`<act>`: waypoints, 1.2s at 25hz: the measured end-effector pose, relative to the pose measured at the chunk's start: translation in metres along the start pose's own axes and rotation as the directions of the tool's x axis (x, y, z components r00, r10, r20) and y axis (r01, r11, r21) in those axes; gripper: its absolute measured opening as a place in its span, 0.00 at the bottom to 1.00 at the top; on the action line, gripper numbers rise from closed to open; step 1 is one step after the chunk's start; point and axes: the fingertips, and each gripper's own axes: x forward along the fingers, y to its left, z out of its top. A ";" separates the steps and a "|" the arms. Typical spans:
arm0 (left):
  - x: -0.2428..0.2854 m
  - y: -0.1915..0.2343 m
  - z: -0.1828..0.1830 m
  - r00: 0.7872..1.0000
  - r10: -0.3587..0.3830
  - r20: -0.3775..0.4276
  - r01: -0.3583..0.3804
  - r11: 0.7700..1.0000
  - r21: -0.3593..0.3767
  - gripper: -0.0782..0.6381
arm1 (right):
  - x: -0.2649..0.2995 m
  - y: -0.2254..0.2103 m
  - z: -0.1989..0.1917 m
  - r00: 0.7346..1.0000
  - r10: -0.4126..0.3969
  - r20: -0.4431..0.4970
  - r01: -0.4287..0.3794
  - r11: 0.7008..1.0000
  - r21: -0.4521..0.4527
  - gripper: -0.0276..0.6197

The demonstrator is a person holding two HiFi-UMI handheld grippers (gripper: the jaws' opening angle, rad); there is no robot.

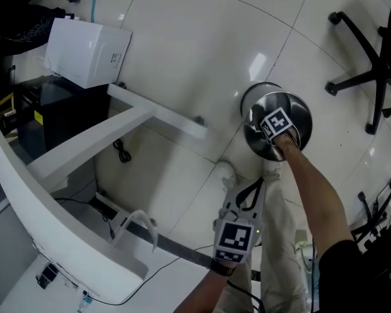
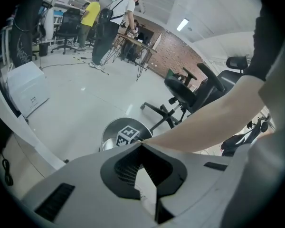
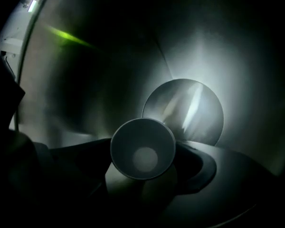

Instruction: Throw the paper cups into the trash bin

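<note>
A round steel trash bin (image 1: 296,113) stands on the white floor. My right gripper (image 1: 278,128) reaches down into its mouth, so in the head view only its marker cube and my forearm show. From inside the dark bin, the right gripper (image 3: 142,152) is shut on a white paper cup (image 3: 142,146), whose round end faces the camera, above the bin's bottom disc (image 3: 190,106). My left gripper (image 1: 249,189) hangs near my legs, short of the bin. Its jaws meet at the tip with nothing between them (image 2: 141,146). The bin (image 2: 115,131) lies just beyond them.
A white desk (image 1: 65,149) with its leg bar runs along the left, with a white box (image 1: 88,51) and a black case (image 1: 65,119) beside it. A black office chair (image 1: 371,77) stands at the right. Cables lie on the floor. People (image 2: 116,27) stand far off.
</note>
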 end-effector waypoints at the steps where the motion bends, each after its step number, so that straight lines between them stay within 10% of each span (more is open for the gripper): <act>1: -0.001 -0.002 0.005 1.000 0.002 0.014 -0.002 1.000 -0.006 0.11 | 0.005 -0.003 -0.001 1.000 -0.005 -0.015 0.004 1.000 -0.013 0.66; 14: -0.006 0.003 -0.017 0.999 0.034 0.008 -0.033 0.997 -0.062 0.11 | 0.017 -0.006 -0.026 0.994 0.026 -0.105 -0.028 0.999 -0.019 0.77; 19: -0.011 -0.011 -0.003 0.999 0.024 0.028 -0.023 0.999 -0.039 0.11 | -0.034 0.018 0.010 0.993 0.078 0.087 -0.076 0.997 -0.028 0.72; 26: -0.050 -0.044 0.053 0.996 -0.010 0.089 0.005 0.999 0.051 0.11 | -0.168 0.068 0.016 0.928 0.109 0.357 -0.072 0.991 -0.116 0.67; 30: -0.116 -0.067 0.104 0.990 -0.023 0.140 0.006 0.993 0.114 0.11 | -0.290 0.142 0.000 0.785 0.144 0.602 -0.070 0.987 -0.145 0.62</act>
